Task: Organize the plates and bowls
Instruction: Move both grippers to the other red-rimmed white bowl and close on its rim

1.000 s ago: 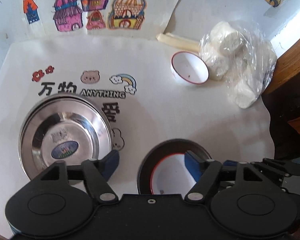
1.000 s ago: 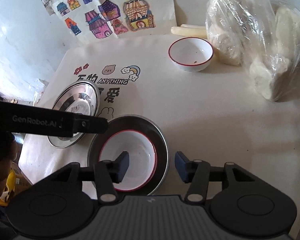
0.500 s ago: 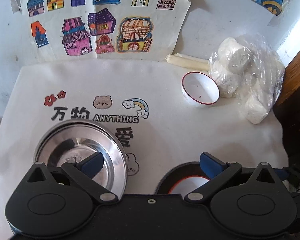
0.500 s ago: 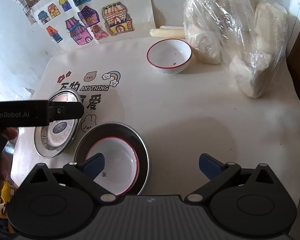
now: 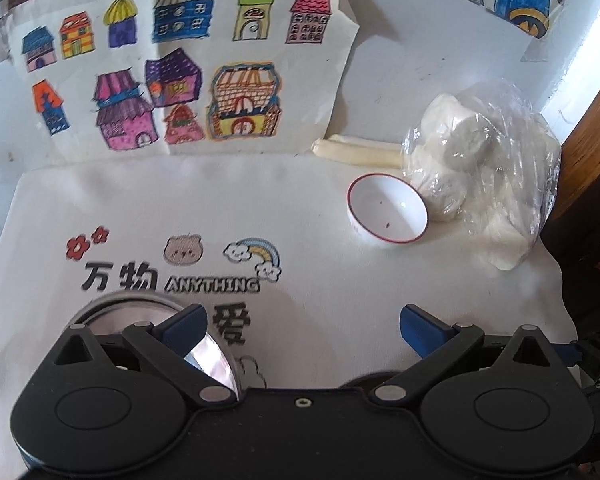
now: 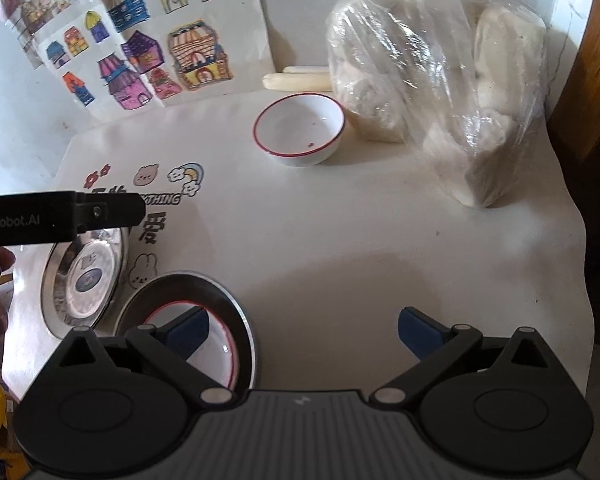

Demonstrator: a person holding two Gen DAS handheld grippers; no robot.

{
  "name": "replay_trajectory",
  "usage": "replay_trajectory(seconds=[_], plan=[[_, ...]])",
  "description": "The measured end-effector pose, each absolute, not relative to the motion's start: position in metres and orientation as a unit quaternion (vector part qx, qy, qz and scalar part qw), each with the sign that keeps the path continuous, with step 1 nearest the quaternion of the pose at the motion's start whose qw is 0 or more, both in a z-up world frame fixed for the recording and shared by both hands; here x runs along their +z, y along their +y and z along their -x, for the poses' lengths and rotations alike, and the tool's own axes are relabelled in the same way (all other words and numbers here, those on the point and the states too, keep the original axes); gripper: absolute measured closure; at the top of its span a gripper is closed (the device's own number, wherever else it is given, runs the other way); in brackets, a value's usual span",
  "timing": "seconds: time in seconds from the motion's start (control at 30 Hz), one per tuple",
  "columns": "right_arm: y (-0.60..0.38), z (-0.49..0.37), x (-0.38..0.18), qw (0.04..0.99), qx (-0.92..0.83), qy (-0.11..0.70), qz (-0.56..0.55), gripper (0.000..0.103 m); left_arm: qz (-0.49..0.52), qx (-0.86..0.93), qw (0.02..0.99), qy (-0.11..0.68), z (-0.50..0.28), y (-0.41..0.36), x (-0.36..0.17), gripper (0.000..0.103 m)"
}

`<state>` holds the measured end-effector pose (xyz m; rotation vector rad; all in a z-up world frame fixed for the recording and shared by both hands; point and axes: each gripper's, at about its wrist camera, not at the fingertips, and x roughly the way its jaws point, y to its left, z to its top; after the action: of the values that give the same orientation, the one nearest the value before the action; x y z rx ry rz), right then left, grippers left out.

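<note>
red-rimmed white bowl (image 6: 216,350) inside steel plate (image 6: 236,312)

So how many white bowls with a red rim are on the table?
2: one bowl stands far back beside the plastic bag; the other bowl sits in a metal plate near the camera, partly hidden behind the gripper.

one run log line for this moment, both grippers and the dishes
left gripper: open, empty | right gripper: open, empty | red-rimmed bowl sits in steel plate | second red-rimmed bowl alone by bag
</note>
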<state>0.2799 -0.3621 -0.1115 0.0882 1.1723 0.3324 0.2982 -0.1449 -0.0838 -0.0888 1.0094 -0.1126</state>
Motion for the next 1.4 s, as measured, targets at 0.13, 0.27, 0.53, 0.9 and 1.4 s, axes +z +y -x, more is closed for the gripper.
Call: replay_trajectory(seconds=[0.13, 0.27, 0.53, 0.9, 1.4], plan=[[-0.367, -0.287, -0.116, 0.824, 0.146, 0.546, -0.046, 0.000, 0.026, -0.053, 0.870, 0.490, -0.319, -0.151, -0.087, 0.001], [-0.373, -0.301, -0.123, 0.826, 0.124, 0.546, -0.057, 0.000, 0.005, -0.041, 0.865, 0.501, -0.343, -0.158, -0.092, 0.001], [-0.382, -0.324, -0.131, 0.845, 0.098, 0.520, -0.079, 0.000, -0.034, -0.059, 0.853, 0.517, -0.398, -0.177, -0.102, 0.001], [-0.388, -0.344, -0.141, 0.855, 0.094, 0.497, -0.111, 0.000, -0.087, -0.118, 0.821, 0.552, -0.455, -0.199, -0.126, 0.001], [-0.369, -0.369, -0.157, 0.877, 0.072, 0.455, -0.140, 0.000, -0.136, -0.147, 0.803, 0.561, -0.478, -0.210, -0.137, 0.008]])
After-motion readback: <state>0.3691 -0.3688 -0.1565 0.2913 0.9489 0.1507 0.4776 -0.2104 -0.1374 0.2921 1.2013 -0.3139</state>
